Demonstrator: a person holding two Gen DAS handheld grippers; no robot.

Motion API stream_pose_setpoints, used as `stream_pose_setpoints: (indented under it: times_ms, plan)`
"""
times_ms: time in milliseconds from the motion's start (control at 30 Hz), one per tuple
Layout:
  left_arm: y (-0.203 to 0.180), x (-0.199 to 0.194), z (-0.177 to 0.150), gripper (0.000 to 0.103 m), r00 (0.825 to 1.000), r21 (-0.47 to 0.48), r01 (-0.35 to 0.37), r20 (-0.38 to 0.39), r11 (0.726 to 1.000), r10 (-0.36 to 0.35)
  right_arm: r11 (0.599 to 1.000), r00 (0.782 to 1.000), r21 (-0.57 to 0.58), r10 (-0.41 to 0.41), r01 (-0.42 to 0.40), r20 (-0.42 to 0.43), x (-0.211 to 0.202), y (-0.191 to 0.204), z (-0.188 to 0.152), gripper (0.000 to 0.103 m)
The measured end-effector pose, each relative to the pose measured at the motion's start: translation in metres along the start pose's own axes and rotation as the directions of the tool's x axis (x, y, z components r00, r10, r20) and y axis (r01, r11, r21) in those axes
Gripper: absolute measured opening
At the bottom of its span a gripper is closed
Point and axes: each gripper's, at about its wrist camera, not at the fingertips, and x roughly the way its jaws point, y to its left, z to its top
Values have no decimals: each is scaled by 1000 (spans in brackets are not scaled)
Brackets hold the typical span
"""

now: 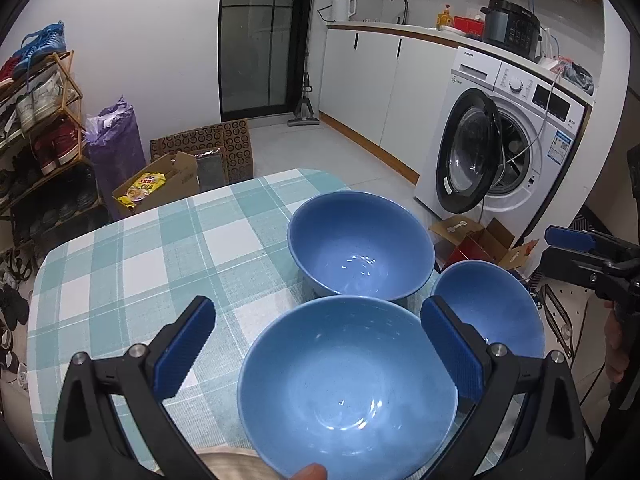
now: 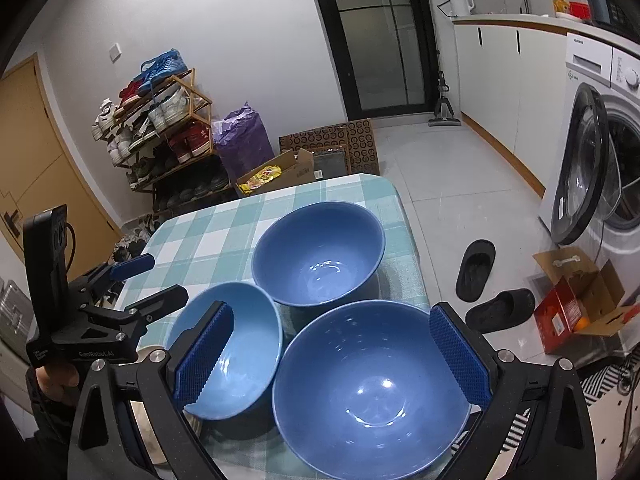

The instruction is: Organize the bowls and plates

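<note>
The left hand-held gripper hangs over the near edge of the counter with its blue pads spread wide, one on each side of the lighter blue bowl below it, and nothing is held between them. A fingertip shows at the bottom edge, just under that bowl's rim; whether it touches the rim is hard to tell in this view.

The right hand-held gripper is likewise wide open and holds nothing. Its left pad overlaps the lighter blue bowl in the picture, its right pad sits beside the right rim of the large blue bowl, and that large bowl fills most of the gap between them.

All three bowls stand upright on the counter's green and white checked cloth. The lighter one is on the left and the large one on the right at the near edge, their rims close together. The third, darker blue bowl stands behind them, nearer the middle of the counter, and looks to be just beside both.

Beyond the counter, on the floor, lie two black slippers and an open red box. A washing machine stands further off on the right with its door swung open. A shoe rack stands against the far left wall
</note>
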Motion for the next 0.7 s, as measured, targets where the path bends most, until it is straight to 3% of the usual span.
stream_pose_setpoints:
  times_ms: [700]
  plan:
    - [7,41,14,103,998,-15,0,-63,1000,-1,999,999,36,7,-6,-49,32,-27,17,100]
